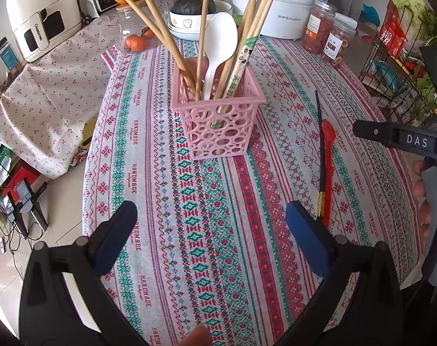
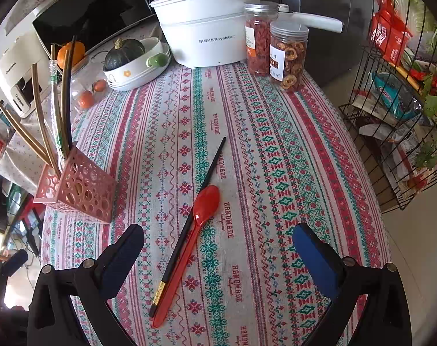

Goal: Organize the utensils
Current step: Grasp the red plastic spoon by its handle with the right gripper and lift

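**Grippers wide over the desk, spoon and chopstick loose**

Both grippers gape wide and hold nothing. Left gripper (image 1: 209, 225) hangs above the patterned desk (image 1: 160, 173); ahead of it stands the pink basket (image 1: 218, 121), holding wooden chopsticks (image 1: 158, 26), a white spoon (image 1: 218, 46) and a paper-wrapped pair, whose upper ends run off the frame. How far they reach inside the basket is only partly visible through the cut-out wall.

Right gripper (image 2: 218, 248) hovers with the red spoon (image 2: 189, 245) and the black chopstick (image 2: 189, 227) lying between its fingers and just ahead, side by side and touching, bowl pointing away. From the left wrist view the spoon's handle end slips behind the left gripper's right finger (image 1: 308, 239). Far ahead of the right gripper, two jars (image 2: 287, 54) hold dried fruit, and a bowl (image 2: 137, 66) holds a dark squash.
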A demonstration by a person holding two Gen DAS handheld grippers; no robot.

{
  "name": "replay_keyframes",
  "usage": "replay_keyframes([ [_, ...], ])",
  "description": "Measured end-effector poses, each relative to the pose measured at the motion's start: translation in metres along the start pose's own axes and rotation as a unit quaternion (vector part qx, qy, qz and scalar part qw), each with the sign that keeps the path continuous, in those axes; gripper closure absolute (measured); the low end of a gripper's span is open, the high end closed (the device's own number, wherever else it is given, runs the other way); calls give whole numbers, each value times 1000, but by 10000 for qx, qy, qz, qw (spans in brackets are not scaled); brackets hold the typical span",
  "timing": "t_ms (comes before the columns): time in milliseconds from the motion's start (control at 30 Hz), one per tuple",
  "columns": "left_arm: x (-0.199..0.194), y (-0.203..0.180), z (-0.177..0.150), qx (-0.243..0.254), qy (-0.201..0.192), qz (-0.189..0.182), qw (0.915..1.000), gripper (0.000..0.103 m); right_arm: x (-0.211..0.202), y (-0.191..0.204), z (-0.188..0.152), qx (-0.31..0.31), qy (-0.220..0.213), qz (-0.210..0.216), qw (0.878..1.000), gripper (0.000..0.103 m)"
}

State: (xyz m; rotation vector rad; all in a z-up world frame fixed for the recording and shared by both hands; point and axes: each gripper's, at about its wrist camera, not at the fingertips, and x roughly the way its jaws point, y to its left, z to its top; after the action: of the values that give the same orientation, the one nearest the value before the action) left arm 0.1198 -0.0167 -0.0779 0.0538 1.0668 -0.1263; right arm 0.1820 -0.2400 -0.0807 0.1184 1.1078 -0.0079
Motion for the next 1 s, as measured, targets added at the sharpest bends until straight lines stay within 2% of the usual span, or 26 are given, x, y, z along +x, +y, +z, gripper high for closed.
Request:
replay_keyframes([
  [167,5,-3,0,65,94,9,9999,1,30,-9,2,127,474,0,9988,0],
  [300,8,-6,-1,127,177,7,9998,1,48,-15,4,236,675,-140,9973,0],
  [433,10,-7,-1,141,239,-16,9996,1,60,-13,7,234,785,-197,9964,0],
  [667,9,-7,-2,194,233,-34,9995,1,70,-2,13,5,740,-398,9965,0],
  [833,5,-3,-1,138,221,-112,9996,1,76,1,16,93,812,-277,9963,13],
  [1000,2,1,0,32,212,-245,9995,1,76,1,17,137,777,-314,9964,21],
])
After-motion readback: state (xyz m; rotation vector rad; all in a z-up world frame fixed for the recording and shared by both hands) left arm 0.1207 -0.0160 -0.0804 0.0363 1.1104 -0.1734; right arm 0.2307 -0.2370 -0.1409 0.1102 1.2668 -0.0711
